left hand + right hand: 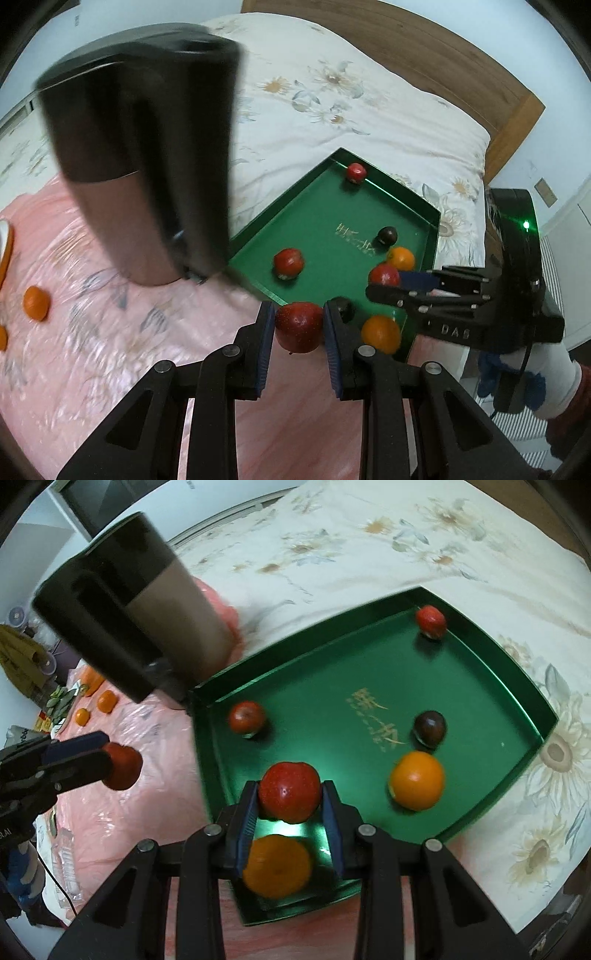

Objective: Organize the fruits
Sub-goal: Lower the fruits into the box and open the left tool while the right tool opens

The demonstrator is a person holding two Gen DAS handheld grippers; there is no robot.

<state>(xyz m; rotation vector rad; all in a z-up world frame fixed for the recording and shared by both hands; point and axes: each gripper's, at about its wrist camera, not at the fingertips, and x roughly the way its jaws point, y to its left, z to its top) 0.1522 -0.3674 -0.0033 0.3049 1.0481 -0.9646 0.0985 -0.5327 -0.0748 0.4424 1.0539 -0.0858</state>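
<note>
Left gripper (299, 326): clamps a red apple (299, 326) just outside the green tray's (321, 206) near edge.
Right gripper (290, 797): clamps another red apple (290, 792) above the tray floor.

Green tray (480, 657) is lying flat on bedding. Inside it are sitting two small red apples (246, 717) (430, 621), a dark plum (429, 728), and two oranges (416, 780) (277, 866). Above its near edge are hanging two clamped red apples (290, 795) (298, 326).
</note>
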